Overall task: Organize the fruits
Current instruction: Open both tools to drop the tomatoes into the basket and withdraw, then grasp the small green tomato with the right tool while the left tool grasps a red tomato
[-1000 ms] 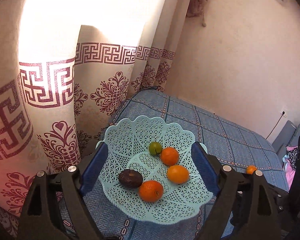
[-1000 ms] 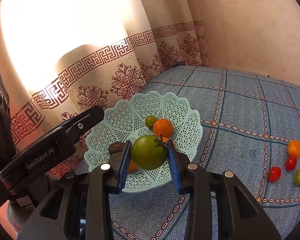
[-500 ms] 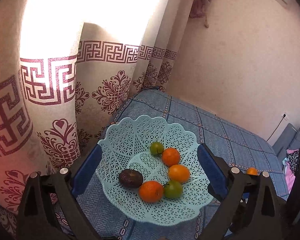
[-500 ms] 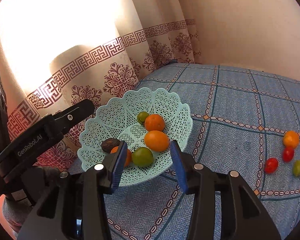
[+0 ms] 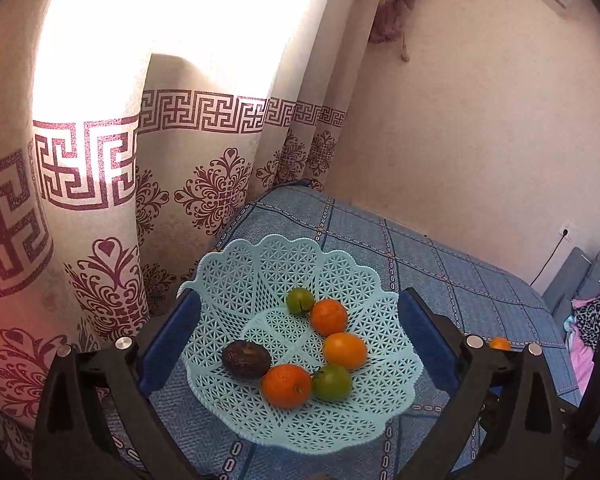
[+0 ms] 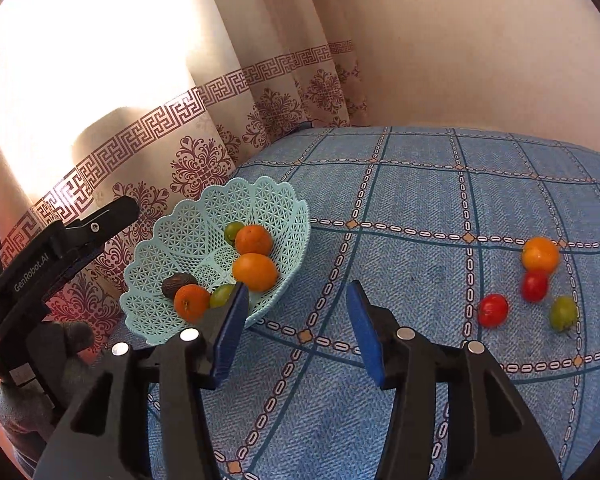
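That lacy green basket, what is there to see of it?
The basket is a pale mint, shallow bowl of what looks like plastic lattice, with a scalloped rim. It sits upright on the blue checked cloth, near the curtain. Six fruits lie in it: three orange, two green and one dark brown. The open left gripper straddles it; whether the fingers touch it I cannot tell.

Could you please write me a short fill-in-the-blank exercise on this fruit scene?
1. The basket holds ___ fruits.
2. The darkest fruit in the basket is ___ in colour.
3. On the cloth outside the basket lie ___ fruits, two of them red.
4. The right tool is open and holds ___.

Missing words: six; brown; four; nothing
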Action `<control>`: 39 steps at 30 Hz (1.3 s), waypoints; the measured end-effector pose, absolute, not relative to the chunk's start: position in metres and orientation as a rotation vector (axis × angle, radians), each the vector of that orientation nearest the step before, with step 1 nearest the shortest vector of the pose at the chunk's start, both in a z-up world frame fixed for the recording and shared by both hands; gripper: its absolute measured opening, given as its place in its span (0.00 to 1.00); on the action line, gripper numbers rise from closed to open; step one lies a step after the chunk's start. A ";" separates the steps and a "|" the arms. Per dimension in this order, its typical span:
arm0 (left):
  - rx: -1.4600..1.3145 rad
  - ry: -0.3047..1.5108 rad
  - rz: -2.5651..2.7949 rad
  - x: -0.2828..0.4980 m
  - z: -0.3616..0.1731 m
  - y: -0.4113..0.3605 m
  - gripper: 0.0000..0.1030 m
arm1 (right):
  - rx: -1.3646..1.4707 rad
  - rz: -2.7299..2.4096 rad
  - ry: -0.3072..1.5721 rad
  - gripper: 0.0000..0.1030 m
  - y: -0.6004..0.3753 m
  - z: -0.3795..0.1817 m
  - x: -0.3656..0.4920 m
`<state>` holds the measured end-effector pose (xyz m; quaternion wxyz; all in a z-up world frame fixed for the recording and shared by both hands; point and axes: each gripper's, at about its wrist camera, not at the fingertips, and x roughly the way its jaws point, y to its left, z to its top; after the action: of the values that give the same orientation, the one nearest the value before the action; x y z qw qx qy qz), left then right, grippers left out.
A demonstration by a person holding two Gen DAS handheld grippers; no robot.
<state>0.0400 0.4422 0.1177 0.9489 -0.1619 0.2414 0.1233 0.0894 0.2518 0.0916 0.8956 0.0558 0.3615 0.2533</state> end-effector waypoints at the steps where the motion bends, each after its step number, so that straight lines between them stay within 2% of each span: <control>1: -0.324 0.491 0.248 0.040 0.117 0.441 0.97 | 0.115 0.518 0.751 0.50 0.248 0.091 0.090; 14: -0.205 0.465 0.200 0.039 0.121 0.407 0.97 | 0.130 0.379 0.780 0.50 0.179 0.069 0.088; 29: -0.132 0.535 0.107 0.046 0.110 0.363 0.97 | 0.119 0.200 0.794 0.50 0.093 0.050 0.095; 39: -0.082 0.590 0.045 0.053 0.104 0.334 0.97 | 0.085 0.173 0.804 0.49 0.085 0.040 0.121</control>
<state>0.0534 0.3335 0.1041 0.9557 -0.0403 0.2907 0.0219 0.1213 0.0848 0.0397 0.9157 0.0414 0.3908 0.0840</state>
